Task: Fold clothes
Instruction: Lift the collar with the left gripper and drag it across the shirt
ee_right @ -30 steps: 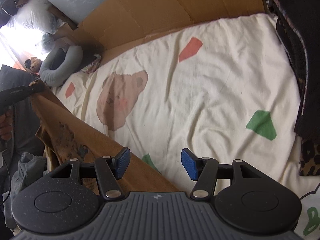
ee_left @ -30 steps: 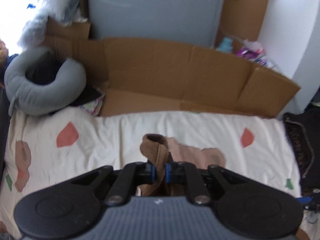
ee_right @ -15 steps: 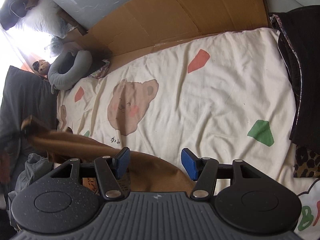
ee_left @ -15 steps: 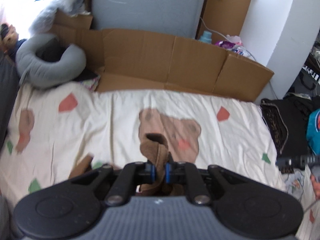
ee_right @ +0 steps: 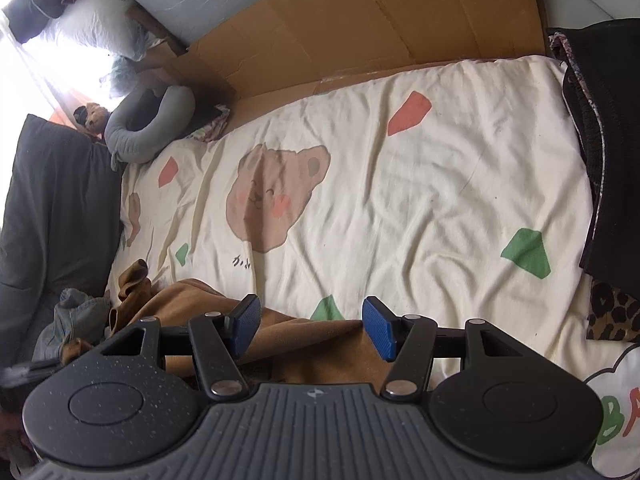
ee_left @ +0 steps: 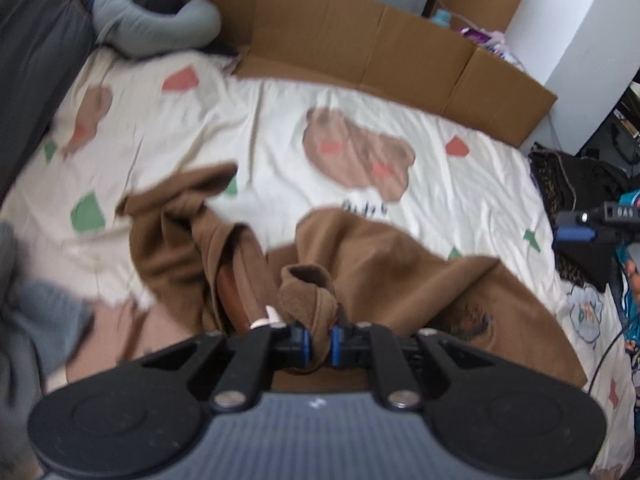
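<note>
The brown garment [ee_left: 384, 264] is being laid out on the near part of the bed [ee_left: 280, 128], crumpled. The left gripper [ee_left: 318, 346] is clamped on a bunched edge; the right gripper [ee_right: 311, 326] is being held open, empty, above the cloth. Next, flattening and a second grasp are judged necessary

The left gripper [ee_left: 319, 345] is angled steeply downward, its jaws drawn nearly together and clamped on a bunched fold of the brown garment [ee_left: 384, 264] — the blue pads [ee_left: 305, 346] are pressed against the cloth from both sides. The right gripper [ee_right: 311, 326] is tilted downward too, its jaws held wide apart; nothing is pinched between its blue pads [ee_right: 378, 328].
</note>
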